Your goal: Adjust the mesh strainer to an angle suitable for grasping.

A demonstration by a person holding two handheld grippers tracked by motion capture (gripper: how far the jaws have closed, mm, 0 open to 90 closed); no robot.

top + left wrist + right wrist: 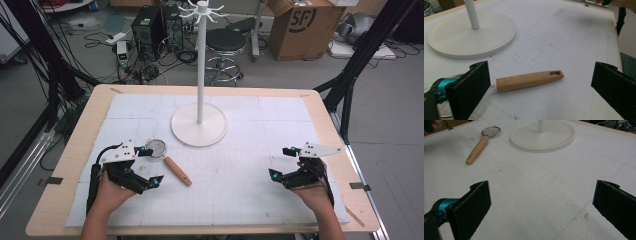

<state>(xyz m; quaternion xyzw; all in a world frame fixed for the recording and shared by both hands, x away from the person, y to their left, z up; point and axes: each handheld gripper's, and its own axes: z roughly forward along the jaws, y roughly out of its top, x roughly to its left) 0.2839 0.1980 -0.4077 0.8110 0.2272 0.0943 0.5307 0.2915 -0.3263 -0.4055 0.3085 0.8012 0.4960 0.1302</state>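
Note:
A small mesh strainer (157, 147) with a wooden handle (178, 171) lies on the white mat, left of centre. In the left gripper view the handle (529, 80) lies flat between my wide-apart jaws, a little beyond them and untouched. My left gripper (151, 166) is open just left of the strainer. At the right side of the mat my right gripper (282, 163) is open with nothing between its jaws. From the right gripper view the strainer (490, 131) is far off at the upper left.
A white stand with a round base (199, 131) and a tall pole (201, 60) topped with hooks sits at the mat's far middle. The wooden table edge (60, 190) frames the mat. Beyond the table are a stool (225, 42), boxes and cables.

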